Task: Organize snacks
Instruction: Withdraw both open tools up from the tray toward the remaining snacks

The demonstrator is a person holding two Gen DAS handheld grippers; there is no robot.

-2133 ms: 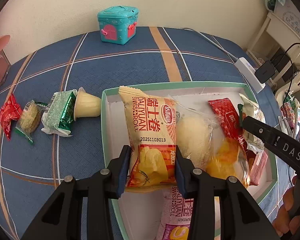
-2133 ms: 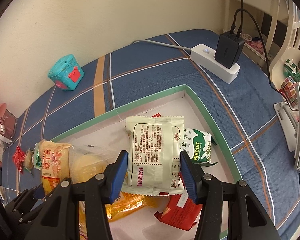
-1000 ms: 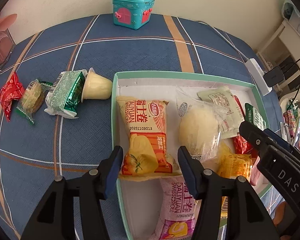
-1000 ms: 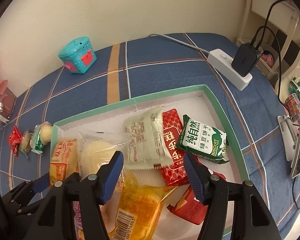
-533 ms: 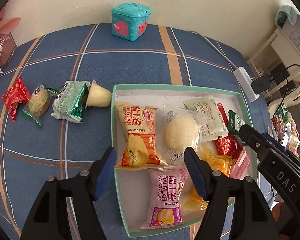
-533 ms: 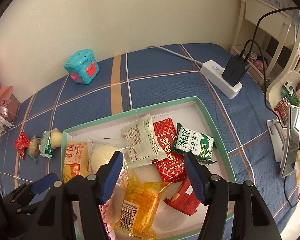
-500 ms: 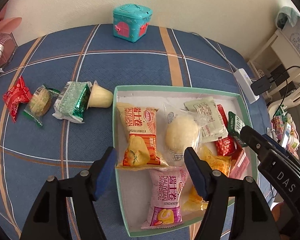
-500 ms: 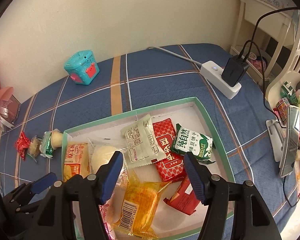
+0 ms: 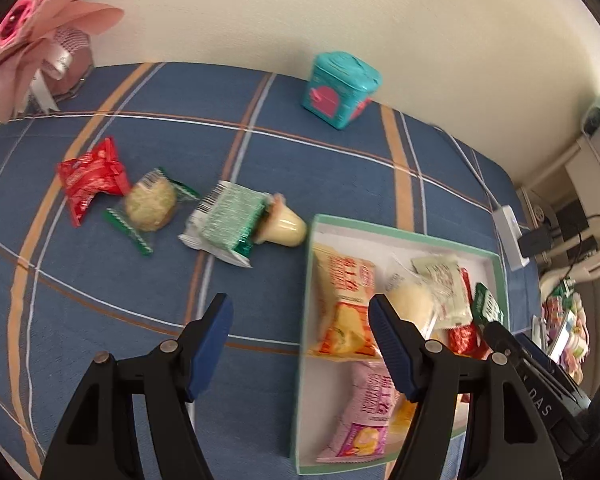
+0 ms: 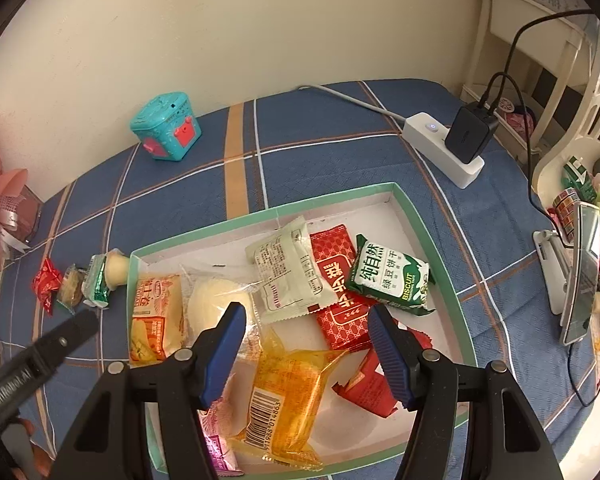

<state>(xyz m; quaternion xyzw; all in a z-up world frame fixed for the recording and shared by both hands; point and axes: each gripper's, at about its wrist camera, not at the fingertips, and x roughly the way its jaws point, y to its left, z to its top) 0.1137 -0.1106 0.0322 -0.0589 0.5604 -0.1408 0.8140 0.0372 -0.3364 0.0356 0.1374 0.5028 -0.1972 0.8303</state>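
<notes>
Left gripper [image 9: 300, 334]: fingers spread wide, grasping nothing, above the blue plaid cloth [image 9: 140, 280] at the left rim of the box [image 9: 496, 264]. Right gripper [image 10: 306, 340]: fingers also spread and free, above the box [image 10: 440, 248] interior.

Inside the box: orange roll pack [image 9: 342, 304] along the left wall, pale bun [image 9: 410, 306] beside it, white sachet [image 10: 290, 270] lapping the bun's wrapper, red pack [image 10: 340, 292] partly under the sachet, green biscuit pack [image 10: 388, 276] resting on the red pack's right edge. Nearer the camera: pink roll pack [image 9: 370, 412], clear yellow pack [image 10: 288, 392], second red pack [image 10: 370, 384].

Outside on the cloth, in a row left of the box: jelly cup [image 9: 282, 228] on its side just beside the rim, green wafer [image 9: 228, 222] touching the cup, round cookie [image 9: 150, 206], red candy [image 9: 90, 178].

Farther back: teal toy box [image 9: 340, 90]. Right of the box: power strip [image 10: 440, 148] with black charger [image 10: 470, 138].
</notes>
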